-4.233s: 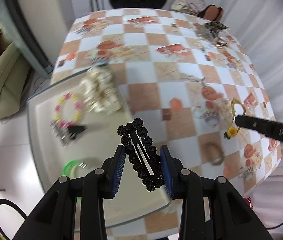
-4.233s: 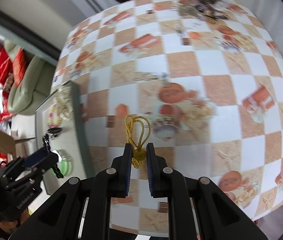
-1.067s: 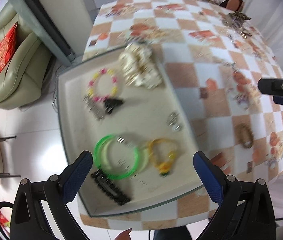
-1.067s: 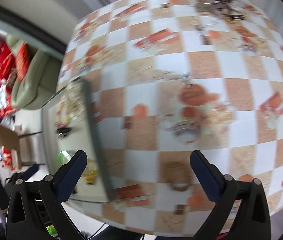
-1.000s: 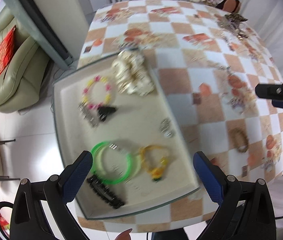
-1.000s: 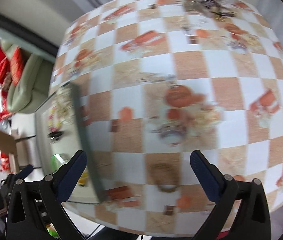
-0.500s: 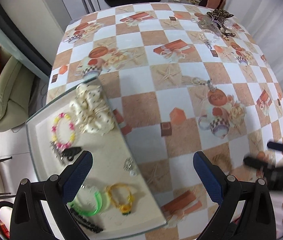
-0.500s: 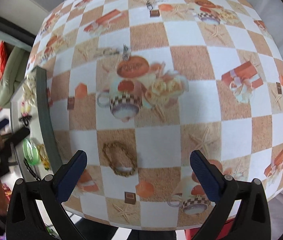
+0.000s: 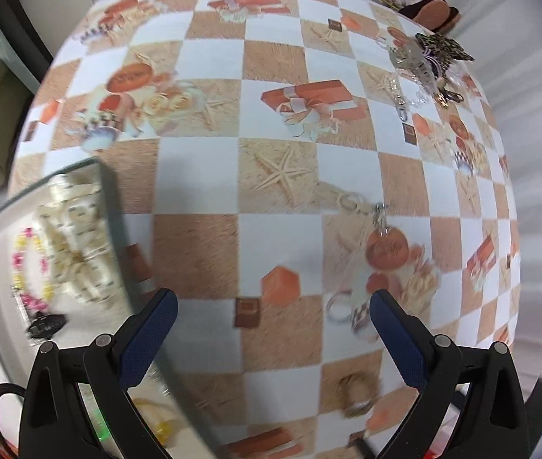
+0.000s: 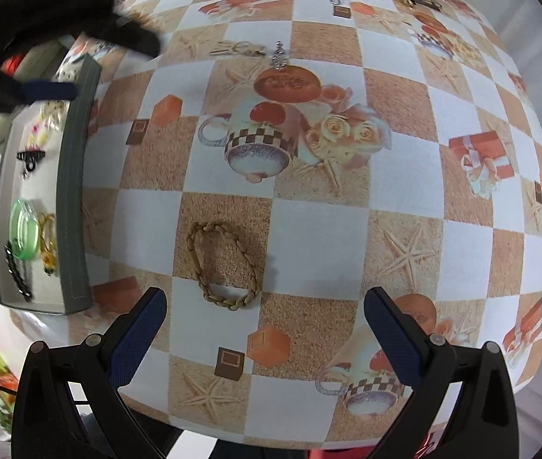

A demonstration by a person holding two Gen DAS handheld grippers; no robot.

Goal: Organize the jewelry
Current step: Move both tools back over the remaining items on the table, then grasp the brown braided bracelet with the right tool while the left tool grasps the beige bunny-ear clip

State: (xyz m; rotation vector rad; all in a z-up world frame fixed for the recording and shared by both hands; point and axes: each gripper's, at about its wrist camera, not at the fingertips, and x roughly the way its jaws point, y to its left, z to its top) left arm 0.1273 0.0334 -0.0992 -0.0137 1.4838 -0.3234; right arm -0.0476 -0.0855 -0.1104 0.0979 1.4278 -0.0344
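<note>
I am holding the right hand-held gripper above the table with jaws spread wide and empty. The braided bracelet is lying flat on the checked cloth, just ahead of the jaws and right of the tray. I judge it light, soft and limp; I am planning to pinch one side of the braid, since it will sag when lifted. The left hand-held gripper is also hanging apart and empty, near a keychain. Four seconds ago each gripper was clamped on a piece; both pieces, the black hair clip and yellow hair tie, are now lying in the tray.
</note>
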